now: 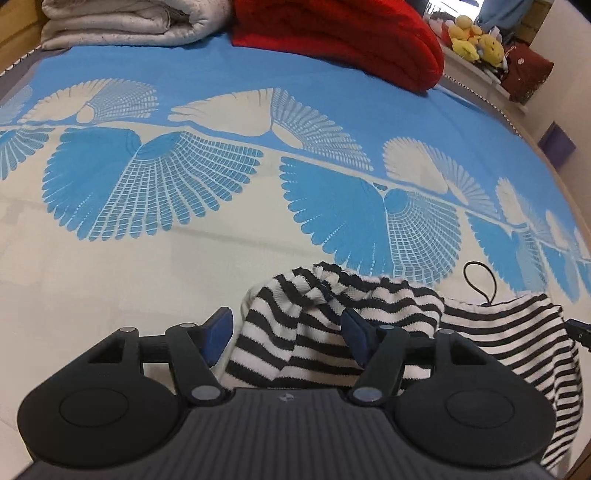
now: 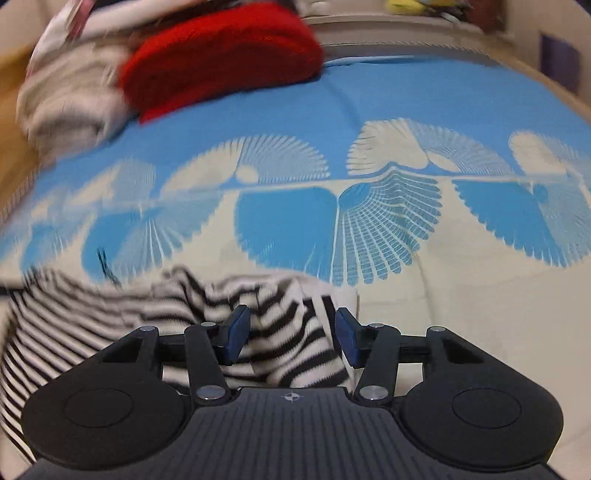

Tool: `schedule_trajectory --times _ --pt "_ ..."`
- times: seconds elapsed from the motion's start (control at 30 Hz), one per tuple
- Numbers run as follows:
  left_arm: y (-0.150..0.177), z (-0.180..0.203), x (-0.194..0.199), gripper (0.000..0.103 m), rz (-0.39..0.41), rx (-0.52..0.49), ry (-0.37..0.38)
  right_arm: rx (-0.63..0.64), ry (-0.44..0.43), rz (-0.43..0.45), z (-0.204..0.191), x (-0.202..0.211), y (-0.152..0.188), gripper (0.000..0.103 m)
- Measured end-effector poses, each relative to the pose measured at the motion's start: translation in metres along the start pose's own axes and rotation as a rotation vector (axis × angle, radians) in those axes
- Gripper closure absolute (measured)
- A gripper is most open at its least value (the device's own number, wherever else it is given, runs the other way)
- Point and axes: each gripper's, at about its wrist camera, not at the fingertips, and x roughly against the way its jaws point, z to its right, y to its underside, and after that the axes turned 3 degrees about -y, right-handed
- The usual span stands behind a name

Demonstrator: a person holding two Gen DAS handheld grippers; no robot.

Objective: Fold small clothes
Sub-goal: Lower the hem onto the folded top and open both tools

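A black-and-white striped garment (image 1: 498,332) lies bunched on the blue and cream bedspread (image 1: 147,258), close to its near edge. A thin black cord loop (image 1: 480,280) sticks up from it. My left gripper (image 1: 286,336) stands open over the garment's left end, with a striped fold between the blue pads (image 1: 218,336), which do not clamp it. In the blurred right wrist view the same garment (image 2: 92,317) spreads to the left. My right gripper (image 2: 291,338) is open over its right end, striped cloth lying loose between its pads (image 2: 236,336).
A red knitted blanket (image 1: 340,40) and a folded white quilt (image 1: 129,22) lie at the far end of the bed. Plush toys (image 1: 476,40) sit on a shelf beyond the bed's right edge, and a purple box (image 1: 557,147) stands on the floor.
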Motion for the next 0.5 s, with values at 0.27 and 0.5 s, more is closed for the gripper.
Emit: schedule_trajectory --times 0.27,0.5 --pt "-0.008 -0.005 -0.009 0.099 0.057 -0.006 -0.012 0.106 0.095 0.025 -0.022 -0.011 -0.013 0.097" --pt "-0.017 0.008 -0.010 0.099 0.201 -0.057 -0.089 -0.059 0.179 0.271 -0.015 0.000 -0.045 0.098"
